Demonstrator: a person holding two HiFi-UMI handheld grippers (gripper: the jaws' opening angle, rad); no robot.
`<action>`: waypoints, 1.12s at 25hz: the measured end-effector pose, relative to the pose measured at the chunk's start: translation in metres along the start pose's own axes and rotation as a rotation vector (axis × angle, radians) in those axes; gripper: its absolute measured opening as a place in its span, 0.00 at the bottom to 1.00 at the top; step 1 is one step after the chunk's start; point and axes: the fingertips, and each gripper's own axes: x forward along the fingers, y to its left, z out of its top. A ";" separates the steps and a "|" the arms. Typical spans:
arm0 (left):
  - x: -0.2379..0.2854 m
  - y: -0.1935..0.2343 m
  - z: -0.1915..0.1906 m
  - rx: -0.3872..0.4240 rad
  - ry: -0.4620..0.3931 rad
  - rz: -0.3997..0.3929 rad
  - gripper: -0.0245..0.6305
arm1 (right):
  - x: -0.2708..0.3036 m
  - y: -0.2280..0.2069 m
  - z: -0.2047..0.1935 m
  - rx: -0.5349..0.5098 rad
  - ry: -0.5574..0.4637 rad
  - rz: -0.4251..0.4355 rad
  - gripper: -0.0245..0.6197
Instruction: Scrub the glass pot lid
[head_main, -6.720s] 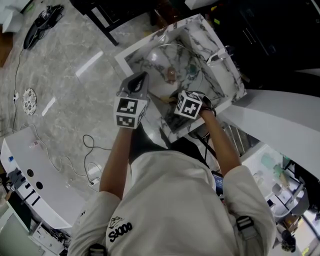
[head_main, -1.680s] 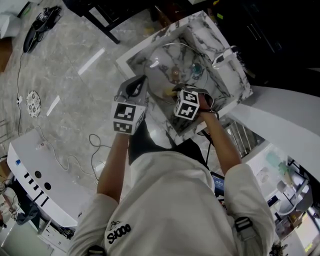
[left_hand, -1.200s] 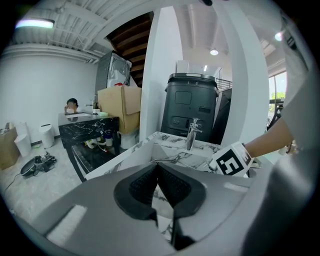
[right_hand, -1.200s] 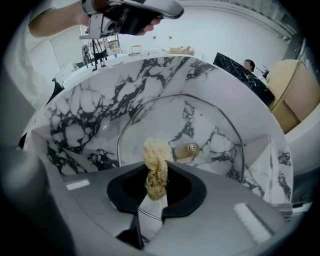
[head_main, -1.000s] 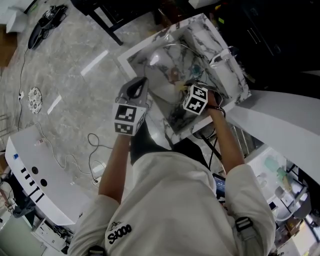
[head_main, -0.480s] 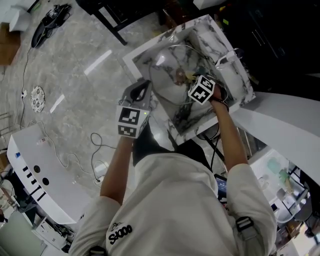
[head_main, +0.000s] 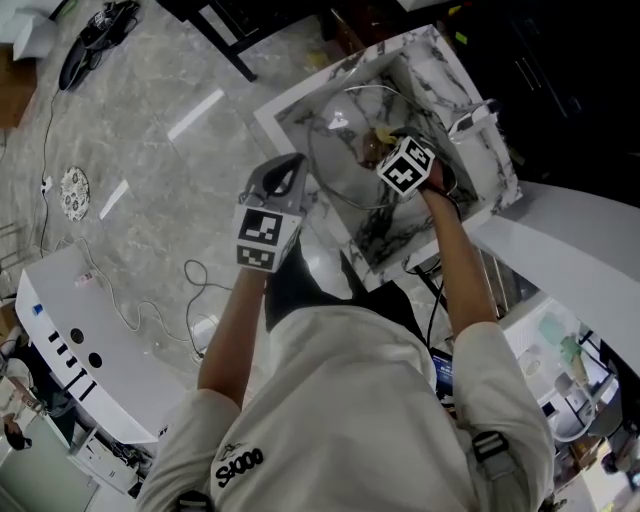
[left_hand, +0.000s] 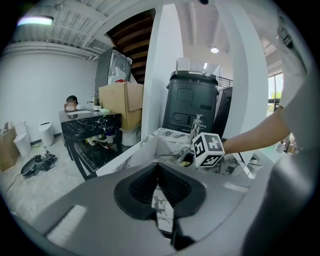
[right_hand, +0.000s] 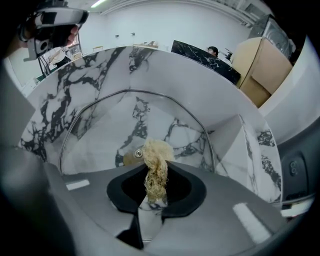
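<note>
A: Lid location?
B: Glass pot lid leans tilted inside the marble sink; grey stone floor beside the sink.
A: Grippers?
B: Right gripper clamps a fibre scrubber at the lid's centre. Left gripper has its jaws together, at the sink's edge.

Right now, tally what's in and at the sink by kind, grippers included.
glass pot lid: 1
fibrous scrubber: 1
marble sink: 1
grippers: 2 (left gripper shut and empty; right gripper with its fingers shut on the fibrous scrubber)
Total: 5
</note>
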 end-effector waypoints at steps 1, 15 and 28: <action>0.000 0.002 0.000 -0.001 0.001 0.000 0.06 | 0.001 -0.001 0.003 0.002 -0.003 -0.001 0.13; -0.003 0.020 -0.004 -0.022 0.003 0.013 0.06 | 0.010 0.018 0.040 -0.088 -0.030 0.056 0.13; -0.002 -0.003 0.002 -0.025 -0.017 0.008 0.05 | -0.001 0.063 0.028 -0.158 -0.044 0.145 0.13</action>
